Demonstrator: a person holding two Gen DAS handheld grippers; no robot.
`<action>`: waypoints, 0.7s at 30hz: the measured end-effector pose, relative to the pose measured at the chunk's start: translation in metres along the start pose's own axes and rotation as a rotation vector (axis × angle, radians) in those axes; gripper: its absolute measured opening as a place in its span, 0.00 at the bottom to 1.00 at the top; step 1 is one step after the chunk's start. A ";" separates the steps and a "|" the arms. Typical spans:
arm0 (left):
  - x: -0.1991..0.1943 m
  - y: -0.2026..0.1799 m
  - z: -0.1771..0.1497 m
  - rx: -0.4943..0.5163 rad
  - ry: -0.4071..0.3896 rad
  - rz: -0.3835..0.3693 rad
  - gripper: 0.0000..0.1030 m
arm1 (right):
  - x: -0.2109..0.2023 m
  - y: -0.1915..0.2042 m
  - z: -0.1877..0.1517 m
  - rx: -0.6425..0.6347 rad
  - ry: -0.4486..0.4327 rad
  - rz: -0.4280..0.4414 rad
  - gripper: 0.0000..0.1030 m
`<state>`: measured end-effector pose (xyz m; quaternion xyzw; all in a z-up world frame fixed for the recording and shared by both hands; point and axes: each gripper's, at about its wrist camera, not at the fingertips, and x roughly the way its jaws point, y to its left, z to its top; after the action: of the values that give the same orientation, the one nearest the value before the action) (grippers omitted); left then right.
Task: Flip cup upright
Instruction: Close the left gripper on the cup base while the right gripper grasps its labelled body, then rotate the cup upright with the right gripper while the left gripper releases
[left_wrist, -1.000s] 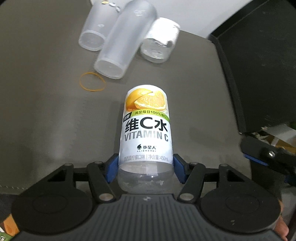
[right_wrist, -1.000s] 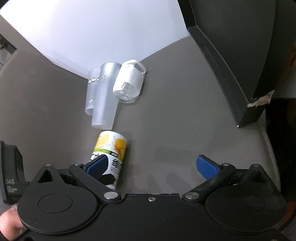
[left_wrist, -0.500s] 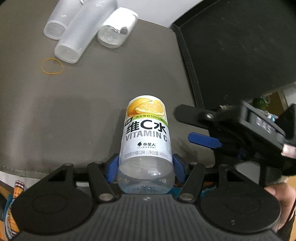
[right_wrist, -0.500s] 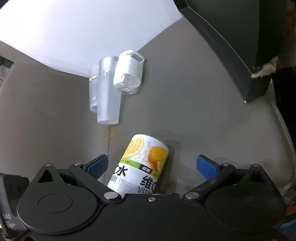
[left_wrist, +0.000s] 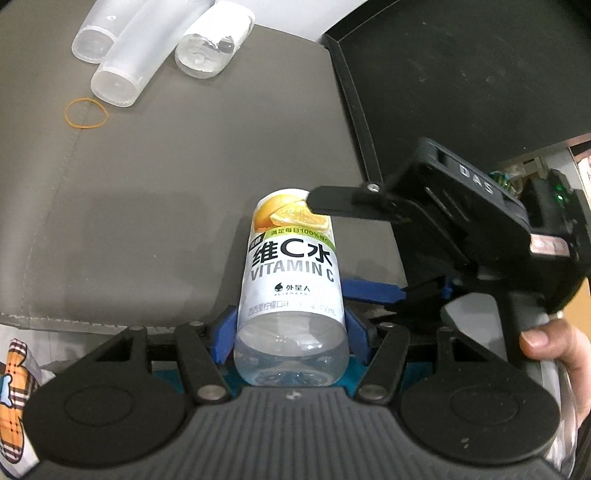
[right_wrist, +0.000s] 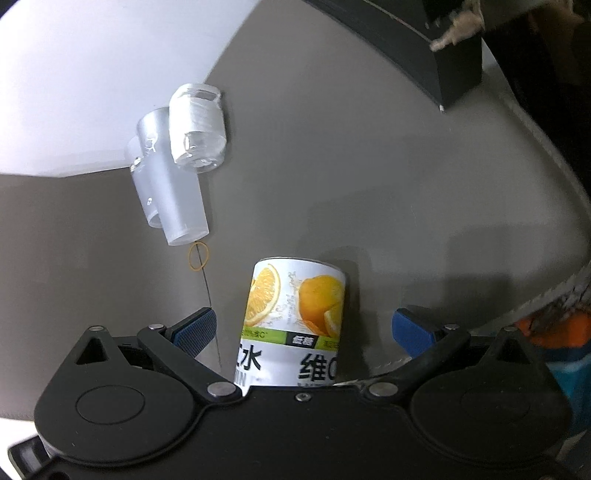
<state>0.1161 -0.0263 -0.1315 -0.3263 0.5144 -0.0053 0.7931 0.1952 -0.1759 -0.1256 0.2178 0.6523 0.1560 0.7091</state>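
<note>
The cup is a clear plastic one with a white Vitamin C label and orange pictures. My left gripper is shut on its clear closed end and holds it pointing away from me over the grey mat. My right gripper is open, its blue pads on either side of the cup's labelled end without touching. In the left wrist view the right gripper's body comes in from the right, one finger across the cup's far end.
Two frosted cups and a clear jar lie on their sides at the mat's far left. A rubber band lies near them. A black box borders the mat on the right.
My left gripper has kept hold of the cup and pulled back toward the mat's near edge. My right gripper has moved in and now straddles the cup's labelled end.
</note>
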 end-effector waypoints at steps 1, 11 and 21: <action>-0.001 0.000 0.000 0.002 -0.002 0.000 0.59 | 0.001 0.000 0.000 0.012 0.008 0.004 0.99; -0.009 0.000 -0.005 0.021 -0.018 0.007 0.59 | 0.023 0.007 0.003 0.013 0.064 0.027 0.63; -0.001 -0.002 0.004 0.032 0.034 0.061 0.61 | 0.022 0.017 -0.007 -0.132 0.000 0.109 0.59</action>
<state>0.1200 -0.0258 -0.1288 -0.2974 0.5373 0.0052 0.7892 0.1913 -0.1495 -0.1366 0.2057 0.6277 0.2368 0.7124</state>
